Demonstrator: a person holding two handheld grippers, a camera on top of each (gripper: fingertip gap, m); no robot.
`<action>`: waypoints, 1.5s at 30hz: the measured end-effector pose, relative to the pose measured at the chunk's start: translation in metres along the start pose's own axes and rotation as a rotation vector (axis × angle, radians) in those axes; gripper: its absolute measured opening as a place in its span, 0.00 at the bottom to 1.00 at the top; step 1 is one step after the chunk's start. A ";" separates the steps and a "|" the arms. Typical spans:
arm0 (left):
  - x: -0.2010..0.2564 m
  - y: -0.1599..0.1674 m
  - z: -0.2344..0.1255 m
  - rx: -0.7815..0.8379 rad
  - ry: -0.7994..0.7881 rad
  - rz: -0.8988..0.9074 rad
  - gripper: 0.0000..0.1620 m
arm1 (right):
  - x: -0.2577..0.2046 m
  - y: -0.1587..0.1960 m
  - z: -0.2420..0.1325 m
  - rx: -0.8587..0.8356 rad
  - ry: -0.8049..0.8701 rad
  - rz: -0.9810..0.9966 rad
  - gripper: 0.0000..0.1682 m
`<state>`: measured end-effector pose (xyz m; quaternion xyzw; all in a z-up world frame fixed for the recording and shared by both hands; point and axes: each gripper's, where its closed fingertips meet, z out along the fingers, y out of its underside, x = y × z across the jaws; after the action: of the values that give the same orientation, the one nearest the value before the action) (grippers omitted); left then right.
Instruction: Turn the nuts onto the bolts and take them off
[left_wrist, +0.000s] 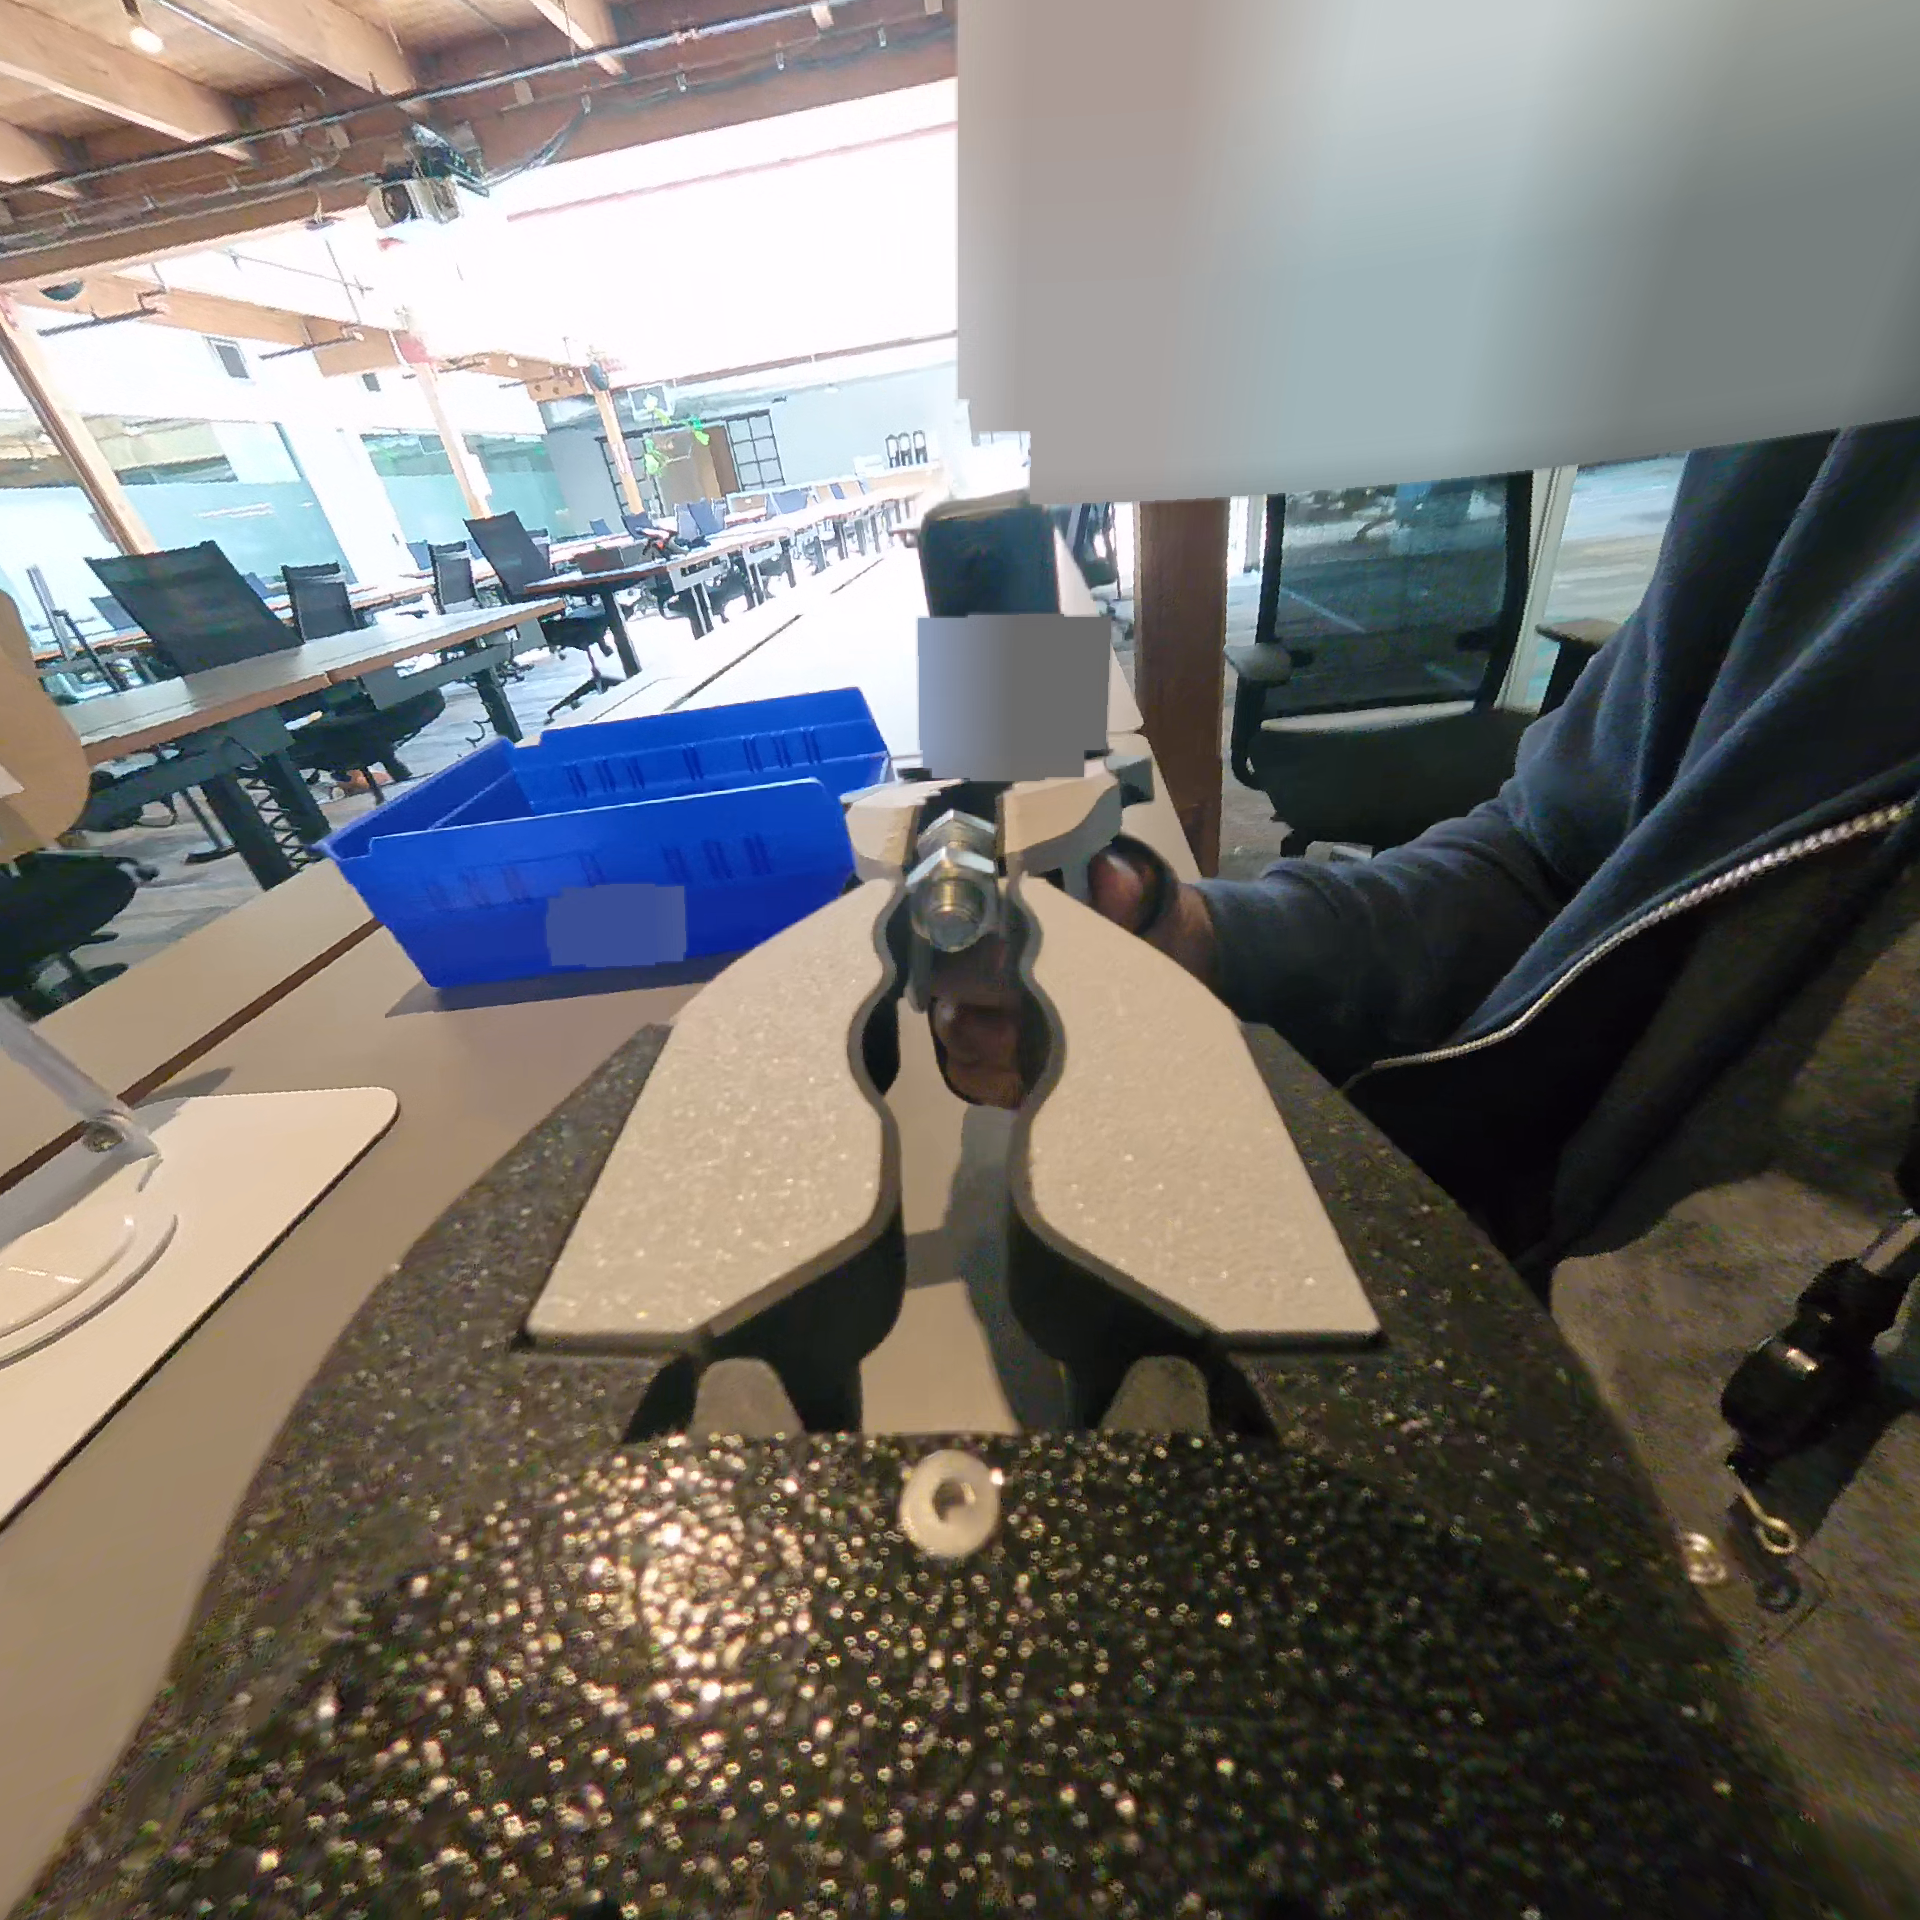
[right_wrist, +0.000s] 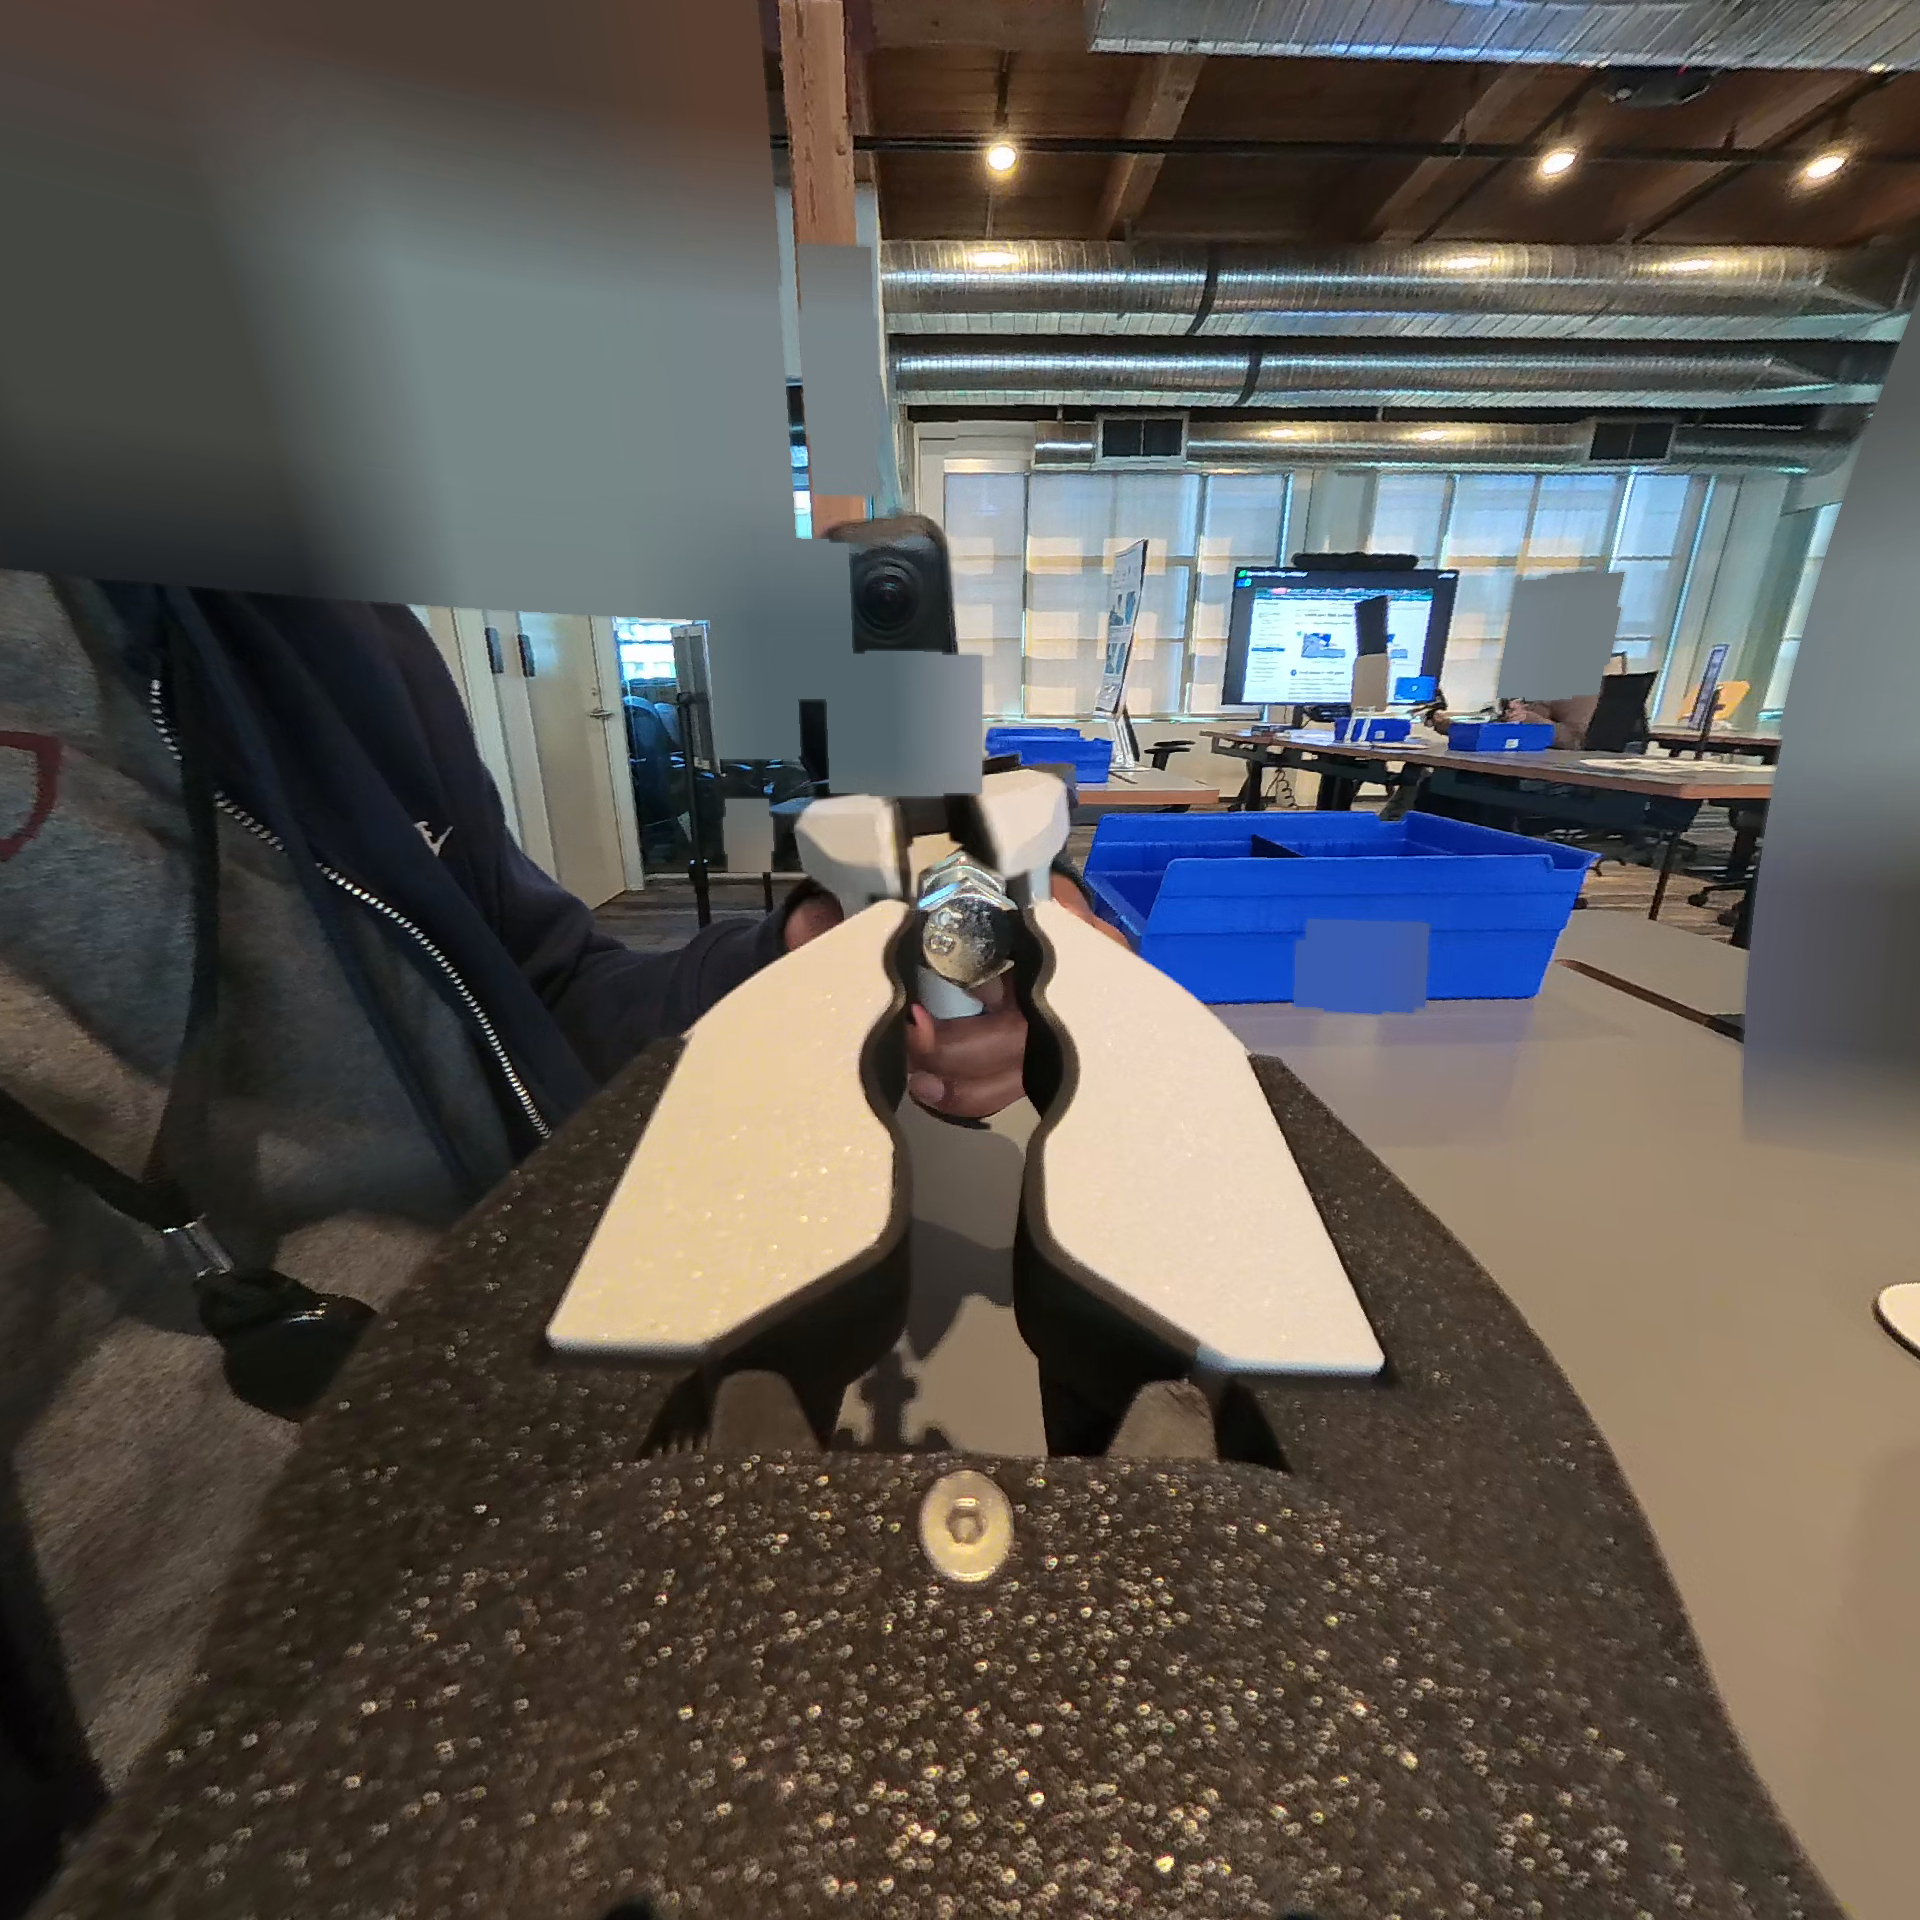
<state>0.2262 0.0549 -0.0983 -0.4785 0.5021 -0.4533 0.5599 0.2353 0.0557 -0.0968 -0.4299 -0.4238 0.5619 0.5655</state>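
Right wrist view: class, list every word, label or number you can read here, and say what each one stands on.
Nothing here can be read and quoted.
Far monitor screen: text too small to read.
Bolt head: stamped marks, too blurred to read.
Blue bin: front label hidden by a mosaic patch.

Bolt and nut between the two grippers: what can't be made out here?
- Left wrist view: the bolt shows its threaded end; its head is hidden behind the nut and the right gripper.
- Right wrist view: the bolt head faces the camera, hiding the thread; how far the nut is turned on is unclear.
- Both views: the contents of the blue bin are hidden by its walls.
- Both views: grey patches cover the opposite gripper's upper body.
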 end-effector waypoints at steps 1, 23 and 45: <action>-0.001 -0.002 -0.001 0.020 0.002 -0.025 0.11 | 0.000 -0.001 -0.001 0.003 0.003 -0.001 0.10; 0.000 0.005 0.007 -0.050 -0.082 0.157 0.10 | 0.000 0.002 0.001 0.005 -0.010 0.035 0.10; 0.006 -0.001 0.013 -0.025 -0.022 -0.141 0.22 | 0.004 -0.001 -0.002 0.021 0.014 0.030 0.10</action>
<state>0.2399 0.0496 -0.0976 -0.5245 0.4667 -0.4799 0.5261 0.2371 0.0594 -0.0961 -0.4340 -0.4074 0.5718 0.5646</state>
